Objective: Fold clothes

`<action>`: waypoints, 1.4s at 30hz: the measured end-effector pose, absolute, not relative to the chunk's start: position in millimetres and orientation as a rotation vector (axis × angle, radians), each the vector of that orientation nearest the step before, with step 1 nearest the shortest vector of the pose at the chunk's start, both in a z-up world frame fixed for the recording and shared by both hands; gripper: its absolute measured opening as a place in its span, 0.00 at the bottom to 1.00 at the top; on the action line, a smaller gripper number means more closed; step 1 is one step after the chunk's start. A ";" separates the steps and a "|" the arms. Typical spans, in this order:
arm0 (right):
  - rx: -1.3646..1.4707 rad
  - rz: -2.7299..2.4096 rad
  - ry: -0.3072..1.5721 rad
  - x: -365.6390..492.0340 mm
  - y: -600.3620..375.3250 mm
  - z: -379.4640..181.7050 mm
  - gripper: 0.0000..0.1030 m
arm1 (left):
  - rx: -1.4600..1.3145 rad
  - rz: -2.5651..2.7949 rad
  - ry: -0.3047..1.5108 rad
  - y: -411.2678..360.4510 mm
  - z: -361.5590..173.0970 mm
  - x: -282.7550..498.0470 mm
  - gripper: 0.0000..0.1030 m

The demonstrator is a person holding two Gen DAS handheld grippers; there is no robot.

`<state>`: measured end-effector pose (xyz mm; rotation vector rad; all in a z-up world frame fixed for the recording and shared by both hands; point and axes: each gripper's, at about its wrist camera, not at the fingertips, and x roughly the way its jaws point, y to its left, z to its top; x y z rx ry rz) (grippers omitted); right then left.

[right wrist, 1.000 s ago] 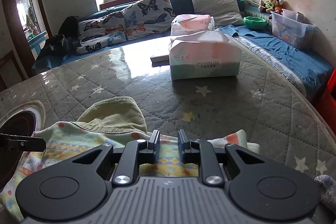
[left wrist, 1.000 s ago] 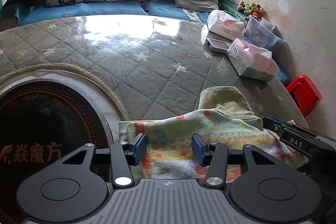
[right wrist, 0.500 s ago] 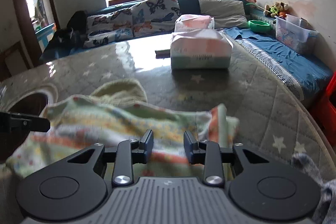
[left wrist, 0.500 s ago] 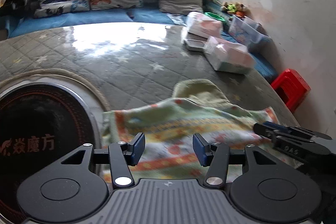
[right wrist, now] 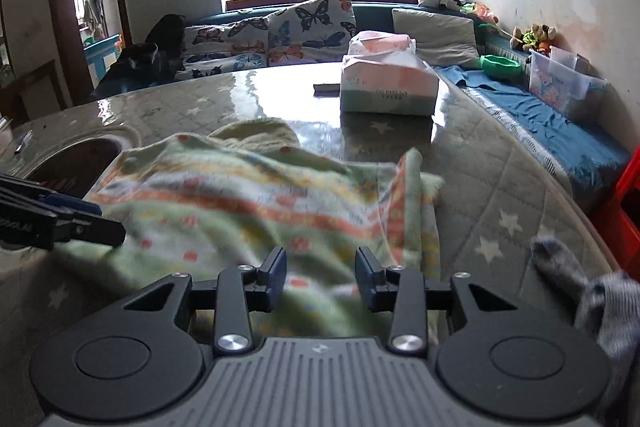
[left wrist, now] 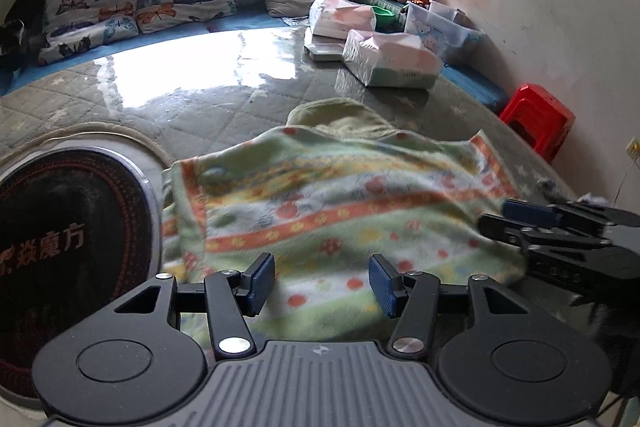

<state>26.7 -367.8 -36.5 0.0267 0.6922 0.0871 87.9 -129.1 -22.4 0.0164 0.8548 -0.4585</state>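
With the patterned cloth (left wrist: 340, 211) lying rumpled, partly doubled, over an olive garment (left wrist: 340, 115) on the quilted table (left wrist: 200, 107), and both the left gripper (left wrist: 322, 281) and right gripper (right wrist: 321, 277) held wide-jawed and empty above its near edge, any further fold is best made by corners gripped evenly and edges kept aligned.

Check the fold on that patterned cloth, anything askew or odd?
The cloth lies rumpled, not flat: its right edge stands up in a ridge, and a plain green piece pokes out from under the far side. Both grippers' jaws are open, off it.
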 end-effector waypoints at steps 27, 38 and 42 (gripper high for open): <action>-0.071 0.200 0.707 14.0 -313.4 -29.6 0.52 | 0.011 -0.418 0.796 -108.4 -22.0 59.2 0.62; -0.089 0.093 0.709 15.3 -305.0 -20.4 0.70 | -0.033 -0.399 0.800 -103.8 -17.0 48.6 0.67; -0.109 0.069 0.705 14.6 -301.3 -17.3 0.79 | -0.045 -0.389 0.802 -101.1 -17.0 44.4 0.69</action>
